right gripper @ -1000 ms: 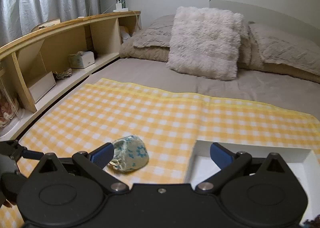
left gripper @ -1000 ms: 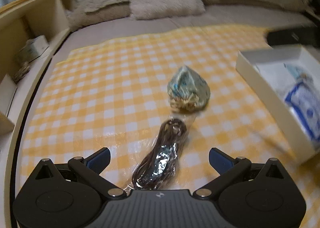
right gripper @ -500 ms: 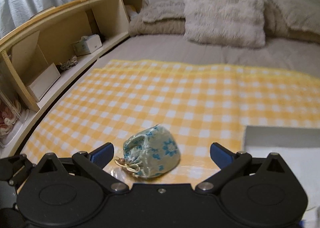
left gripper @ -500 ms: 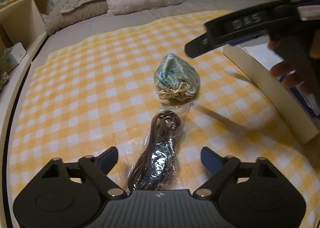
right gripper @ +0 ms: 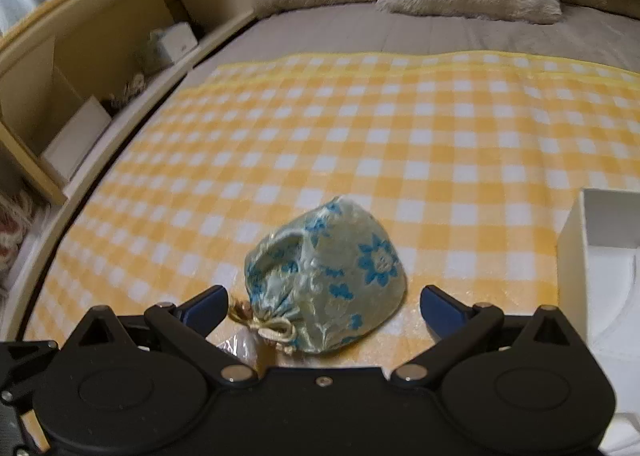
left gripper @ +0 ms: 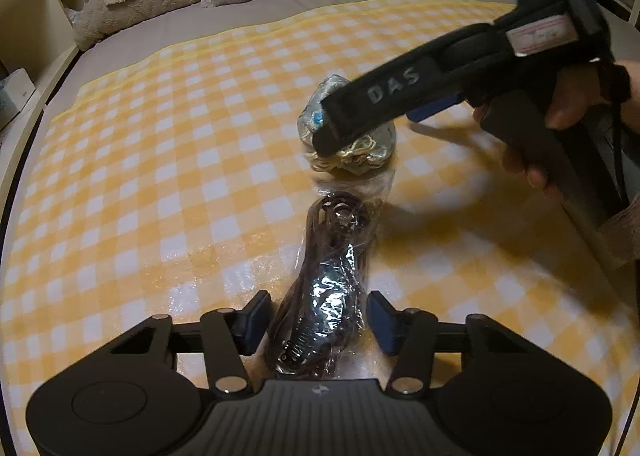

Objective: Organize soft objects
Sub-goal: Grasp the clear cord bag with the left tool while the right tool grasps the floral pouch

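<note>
Floral pouch (right gripper: 324, 280) sits between the released right tool (right gripper: 320, 308); left tool (left gripper: 318, 318) (also released) straddles a bagged cord (left gripper: 328, 288).

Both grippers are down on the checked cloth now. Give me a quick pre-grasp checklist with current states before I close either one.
1. Right gripper open: ok.
2. Floral pouch between its fingers: ok.
3. Left gripper open around bagged cable: ok.
4. Pouch drawstring free of the cable bag: cannot tell, they lie close.
5. White box within view for drop-off: ok.
6. Fingers low enough to grip: cannot tell.
</note>
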`<state>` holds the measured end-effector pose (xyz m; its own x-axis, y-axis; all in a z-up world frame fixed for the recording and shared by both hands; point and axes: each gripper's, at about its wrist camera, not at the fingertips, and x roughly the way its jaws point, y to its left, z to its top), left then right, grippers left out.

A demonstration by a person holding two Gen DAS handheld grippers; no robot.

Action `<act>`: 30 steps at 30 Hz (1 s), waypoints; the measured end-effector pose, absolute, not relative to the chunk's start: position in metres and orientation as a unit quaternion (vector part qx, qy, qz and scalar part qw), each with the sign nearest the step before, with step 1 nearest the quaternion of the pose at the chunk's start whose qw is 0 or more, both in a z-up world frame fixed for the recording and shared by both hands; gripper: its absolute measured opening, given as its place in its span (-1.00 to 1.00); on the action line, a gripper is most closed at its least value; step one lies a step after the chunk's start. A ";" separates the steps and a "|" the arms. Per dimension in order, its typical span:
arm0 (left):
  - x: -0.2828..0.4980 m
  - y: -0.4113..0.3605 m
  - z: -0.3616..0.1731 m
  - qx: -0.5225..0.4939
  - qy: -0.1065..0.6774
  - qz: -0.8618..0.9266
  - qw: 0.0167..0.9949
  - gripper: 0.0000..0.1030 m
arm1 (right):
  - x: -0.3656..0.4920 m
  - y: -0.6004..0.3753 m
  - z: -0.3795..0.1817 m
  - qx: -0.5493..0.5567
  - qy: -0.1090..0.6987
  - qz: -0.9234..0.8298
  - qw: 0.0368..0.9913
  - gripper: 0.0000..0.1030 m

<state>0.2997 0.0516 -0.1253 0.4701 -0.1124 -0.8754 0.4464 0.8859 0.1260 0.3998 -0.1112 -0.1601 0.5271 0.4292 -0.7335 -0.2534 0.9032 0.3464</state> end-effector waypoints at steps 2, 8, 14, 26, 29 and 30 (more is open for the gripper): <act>0.299 0.051 -0.125 0.173 0.487 -0.167 0.839 -0.18 | 0.400 -0.109 -0.161 0.100 0.460 0.194 0.861 0.76; 0.295 0.052 -0.122 0.177 0.492 -0.171 0.835 -0.32 | 0.398 -0.103 -0.158 0.098 0.468 0.220 0.850 -0.10; 0.283 0.067 -0.115 0.172 0.495 -0.148 0.839 -0.38 | 0.393 -0.098 -0.146 0.077 0.454 0.227 0.858 -0.58; 0.271 0.103 -0.098 0.146 0.480 -0.089 0.860 -0.40 | 0.371 -0.107 -0.129 0.064 0.460 0.249 0.850 -0.98; 0.273 0.102 -0.096 0.140 0.475 -0.086 0.864 -0.40 | 0.368 -0.112 -0.121 0.079 0.445 0.249 0.857 -0.88; 0.273 0.101 -0.096 0.139 0.473 -0.086 0.866 -0.40 | 0.368 -0.113 -0.118 0.082 0.434 0.242 0.864 -0.61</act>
<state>0.2733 0.1008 -0.0962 0.5369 -0.0176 -0.8435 0.2801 0.9468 0.1585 0.3680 -0.1135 -0.1178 0.5065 0.4895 -0.7099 -0.3481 0.8693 0.3510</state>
